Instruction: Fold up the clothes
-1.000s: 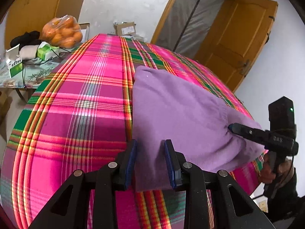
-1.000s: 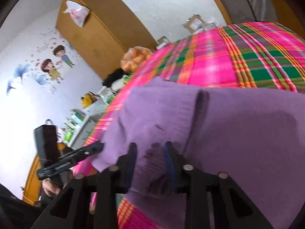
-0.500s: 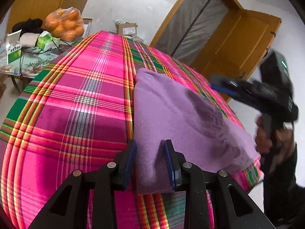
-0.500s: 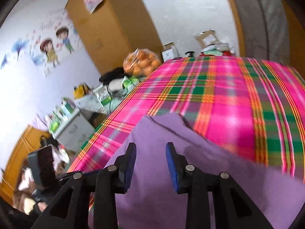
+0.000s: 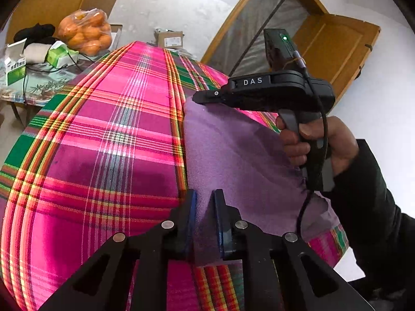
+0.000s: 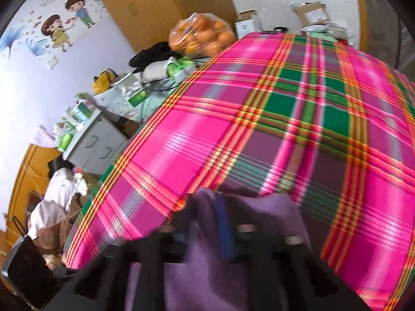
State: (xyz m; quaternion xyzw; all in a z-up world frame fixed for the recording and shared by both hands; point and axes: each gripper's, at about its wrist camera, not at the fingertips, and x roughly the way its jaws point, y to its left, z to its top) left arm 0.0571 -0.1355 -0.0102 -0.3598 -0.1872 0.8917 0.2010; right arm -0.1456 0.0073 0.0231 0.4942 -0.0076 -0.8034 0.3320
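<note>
A purple garment [image 5: 233, 155] lies folded on the pink plaid tablecloth [image 5: 116, 142], its straight left edge running away from me. My left gripper [image 5: 205, 194] sits at the near left corner; its jaws are closing and the cloth fills the narrow gap between the pads. My right gripper [image 5: 205, 96], held by a hand [image 5: 311, 140], reaches the far left corner. In the blurred right wrist view its jaws are closing too, and that gripper [image 6: 207, 199] has purple cloth [image 6: 272, 207] bunched between its fingers.
A bag of oranges [image 5: 84, 32], small boxes and cables crowd a side table beyond the left edge. A cardboard box [image 5: 168, 39] stands at the far end. A wooden door [image 5: 334, 51] is at the right, a grey cabinet [image 6: 98, 145] at the left.
The right gripper has swept from the garment's right side across to its far left corner. Both grippers' jaws have narrowed onto the cloth. The left gripper has stayed in place.
</note>
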